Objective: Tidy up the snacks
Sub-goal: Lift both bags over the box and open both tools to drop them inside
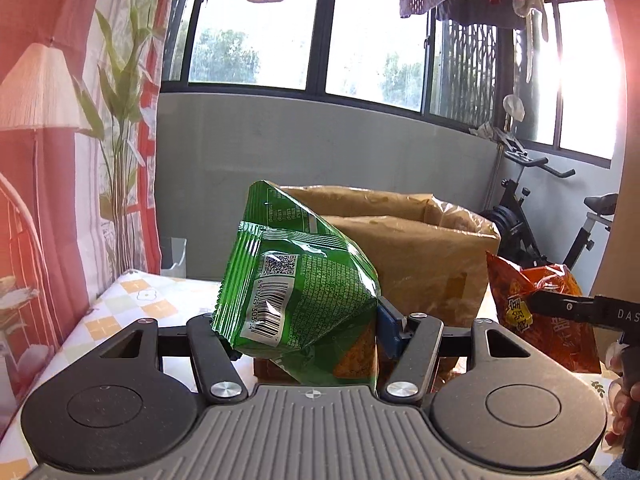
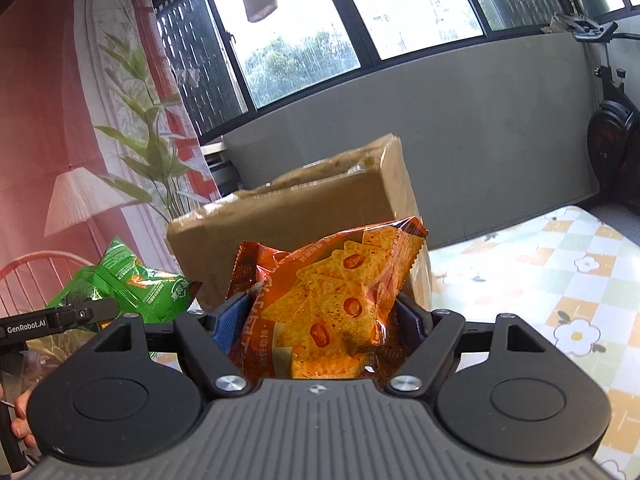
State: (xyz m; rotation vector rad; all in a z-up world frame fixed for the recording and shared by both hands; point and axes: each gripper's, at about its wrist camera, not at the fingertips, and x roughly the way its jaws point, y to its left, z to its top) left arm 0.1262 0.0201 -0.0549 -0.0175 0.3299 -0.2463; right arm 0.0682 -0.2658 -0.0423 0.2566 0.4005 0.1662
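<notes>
Our left gripper clamps a green snack bag; our right gripper clamps an orange one. Cardboard box just ahead, neither bag yet inside.

Green snack bag: 1
Orange snack bag: 1
Cardboard box: 1
Grippers: 2, left, right
Exercise bike: 1
</notes>
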